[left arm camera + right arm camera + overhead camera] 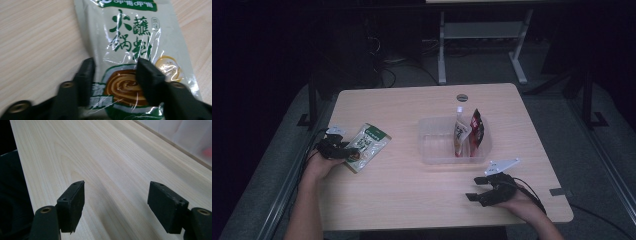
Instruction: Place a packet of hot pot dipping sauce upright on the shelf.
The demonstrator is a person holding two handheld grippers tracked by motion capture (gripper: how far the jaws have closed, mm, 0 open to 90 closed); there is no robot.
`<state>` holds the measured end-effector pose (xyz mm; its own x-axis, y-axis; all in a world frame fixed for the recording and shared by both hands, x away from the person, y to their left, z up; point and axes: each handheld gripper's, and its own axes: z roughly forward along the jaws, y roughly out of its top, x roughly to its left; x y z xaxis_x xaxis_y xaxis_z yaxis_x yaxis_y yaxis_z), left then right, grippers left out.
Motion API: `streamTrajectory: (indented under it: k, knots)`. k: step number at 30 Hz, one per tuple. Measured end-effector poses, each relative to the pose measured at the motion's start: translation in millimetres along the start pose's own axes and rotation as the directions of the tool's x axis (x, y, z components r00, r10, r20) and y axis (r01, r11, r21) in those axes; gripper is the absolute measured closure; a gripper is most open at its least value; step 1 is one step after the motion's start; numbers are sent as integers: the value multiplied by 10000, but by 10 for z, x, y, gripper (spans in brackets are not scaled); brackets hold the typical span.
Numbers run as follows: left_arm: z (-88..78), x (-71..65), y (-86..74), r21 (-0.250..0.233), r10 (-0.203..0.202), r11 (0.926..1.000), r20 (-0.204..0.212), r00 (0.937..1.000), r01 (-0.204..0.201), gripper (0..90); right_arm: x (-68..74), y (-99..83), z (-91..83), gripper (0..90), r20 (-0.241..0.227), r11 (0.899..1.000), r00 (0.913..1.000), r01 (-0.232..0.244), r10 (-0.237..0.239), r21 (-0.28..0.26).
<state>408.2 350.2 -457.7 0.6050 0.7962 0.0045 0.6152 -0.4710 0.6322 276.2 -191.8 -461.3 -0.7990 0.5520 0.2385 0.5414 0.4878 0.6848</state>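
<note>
Pale wood-grain counter (402,195), smooth and matt, fine streaks running along it. On the left, the sachet (130,50) is glossy plastic film, crinkled, catching white glints across its green print. The left hand-held gripper (115,72) has matt black plastic jaws with brass-looking screw inserts. To the right, the right hand-held gripper (116,200) shows dull black pads, slightly rough at the edges. In the middle sits a clear plastic tub (432,150), cloudy-walled, holding two shiny foil-like packets (468,132).
</note>
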Motion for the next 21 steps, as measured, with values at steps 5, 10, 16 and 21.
streamTrajectory:
  k: [5,10,16,21]
  knots:
    - [-2,-16,9,-13,-117,9999,-234,9997,117,794,-2,-4,6,297,16,10000,10000,14,-14,53]
    - [-16,-13,28,109,-339,9994,-219,9992,342,884,-4,-2,7,296,6,10000,10000,-7,7,79]
    - [-79,45,14,-325,-1051,9939,186,9943,1056,898,-26,3,-19,290,-26,9997,9997,-240,240,62]
    - [-206,40,28,-735,-1325,9880,451,9902,1356,900,-44,23,-50,263,-275,9990,9986,-449,448,-18]
